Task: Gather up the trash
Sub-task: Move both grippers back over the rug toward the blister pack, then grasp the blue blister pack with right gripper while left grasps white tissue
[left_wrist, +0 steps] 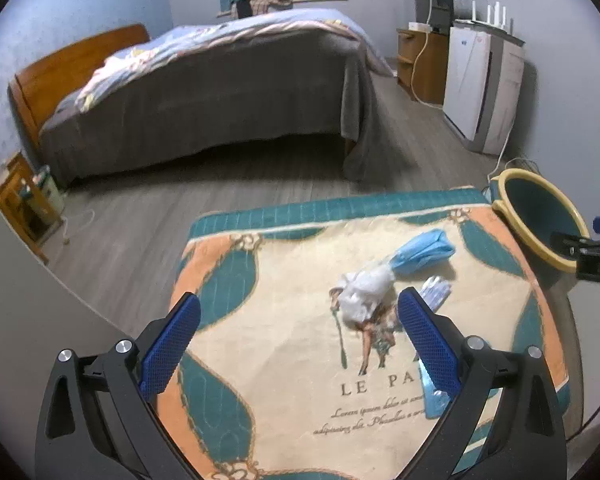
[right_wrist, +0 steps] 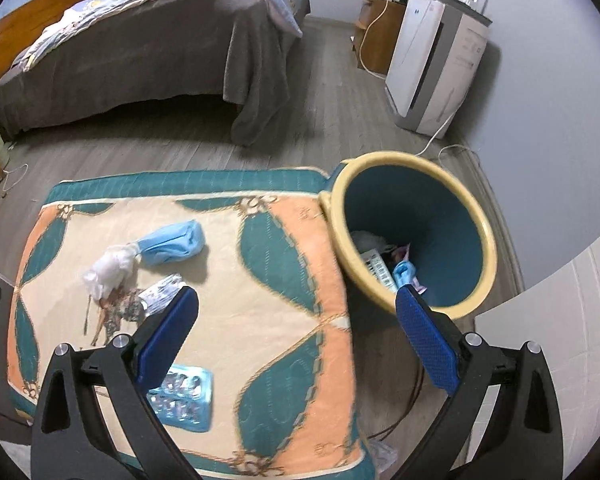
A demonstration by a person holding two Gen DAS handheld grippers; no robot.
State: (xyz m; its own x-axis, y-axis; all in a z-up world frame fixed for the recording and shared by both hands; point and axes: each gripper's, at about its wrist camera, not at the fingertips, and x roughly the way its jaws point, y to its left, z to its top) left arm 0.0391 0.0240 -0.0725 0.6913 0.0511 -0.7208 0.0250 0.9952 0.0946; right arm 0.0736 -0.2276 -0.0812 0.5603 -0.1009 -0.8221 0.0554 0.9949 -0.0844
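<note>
- Your right gripper [right_wrist: 298,320] has its jaws spread wide and empty, above the table edge and the round teal bin with a yellow rim [right_wrist: 486,240]; inside the bin lie a white crumpled piece, a barcoded pack and a small blue scrap
- Your left gripper [left_wrist: 300,320] is also spread apart, holding nothing
- On the patterned teal, orange and cream cloth [right_wrist: 292,320] lie a silver blister pack [right_wrist: 184,396], a clear wrapper [right_wrist: 160,292], a crumpled white tissue [left_wrist: 362,292] and a blue folded packet [left_wrist: 422,250]
- Beyond stand a grey-covered bed [left_wrist: 204,92] and a white appliance [left_wrist: 480,88] on grey plank floor
</note>
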